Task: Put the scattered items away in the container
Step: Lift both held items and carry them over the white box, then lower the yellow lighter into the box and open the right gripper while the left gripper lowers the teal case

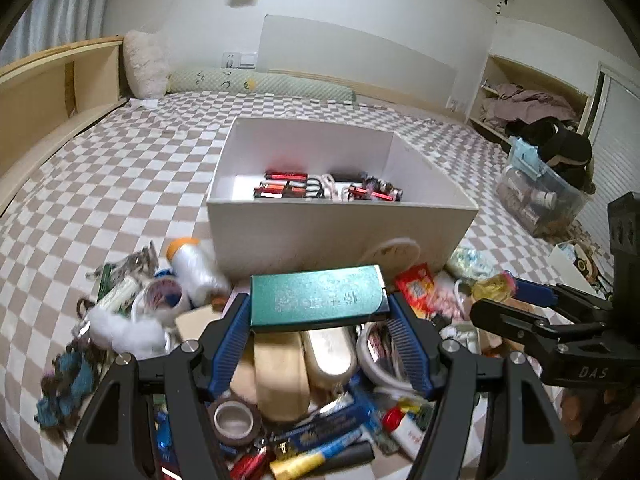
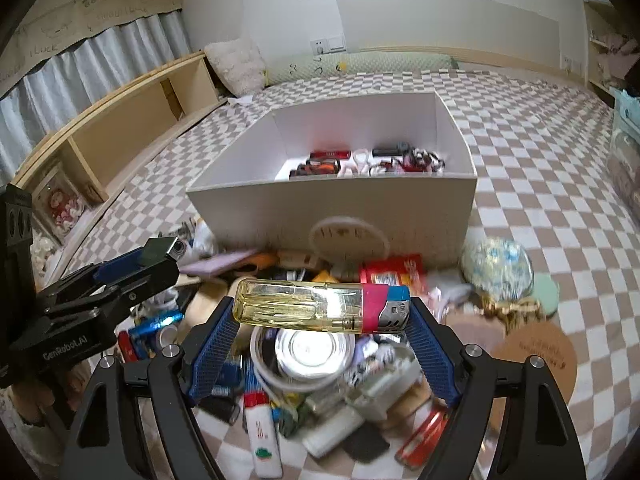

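Your left gripper is clamped on the green box, your right gripper on the yellow lighter; both sit crosswise between the pads, just short of the white container.

A fluffy white pillow & long pale-green bolster are being propped vs. the wall. Pale curtains are being hung behind a light wooden shelf unit. Purple clothes are being kept in a side cubby.

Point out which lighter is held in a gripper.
The large clear yellow lighter with the pink-and-blue cap, clamped crosswise in the right gripper; the white lighter lies loose in the pile.
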A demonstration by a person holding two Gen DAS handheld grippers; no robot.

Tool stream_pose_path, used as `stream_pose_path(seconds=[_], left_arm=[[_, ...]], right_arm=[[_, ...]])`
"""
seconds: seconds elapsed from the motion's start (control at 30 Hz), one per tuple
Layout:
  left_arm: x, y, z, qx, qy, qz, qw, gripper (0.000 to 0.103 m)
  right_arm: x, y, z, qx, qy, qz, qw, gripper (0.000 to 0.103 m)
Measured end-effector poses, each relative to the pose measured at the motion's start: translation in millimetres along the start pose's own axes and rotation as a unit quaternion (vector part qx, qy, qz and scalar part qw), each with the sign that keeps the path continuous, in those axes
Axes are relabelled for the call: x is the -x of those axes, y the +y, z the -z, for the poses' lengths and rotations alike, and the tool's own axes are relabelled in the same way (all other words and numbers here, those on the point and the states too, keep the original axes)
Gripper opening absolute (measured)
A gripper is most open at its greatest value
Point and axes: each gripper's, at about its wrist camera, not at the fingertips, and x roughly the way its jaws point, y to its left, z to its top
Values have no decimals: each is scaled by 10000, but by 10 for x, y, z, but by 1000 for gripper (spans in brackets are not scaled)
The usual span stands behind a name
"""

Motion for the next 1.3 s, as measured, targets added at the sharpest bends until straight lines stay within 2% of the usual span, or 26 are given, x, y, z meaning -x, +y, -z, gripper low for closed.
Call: stream_pose_path(seconds=[0.27, 0.57, 0.9, 1.13, 1.3], left_arm=[[-53, 70, -280, 72, -238, 2, 9997, 68], [-224, 100, -623, 1, -320, 28, 9995, 68], [-619, 255, -1024, 142, -114, -55, 9998, 68], [-906, 232, -1189, 73, 118, -42, 9999, 68], [-1141, 198, -1221, 108, 473, 14, 9988, 68]], right_arm=[[-23, -28, -288, -18, -191, -52, 9998, 83], [-132, -93, -676, -9, -326, -30, 9995, 83], [-378, -378, -1043, -437, -324, -34, 9985, 83], [-676, -540, -1229, -661, -37, -30, 9978, 83], [-861, -602, -1276, -729, 212, -7, 9971, 83]])
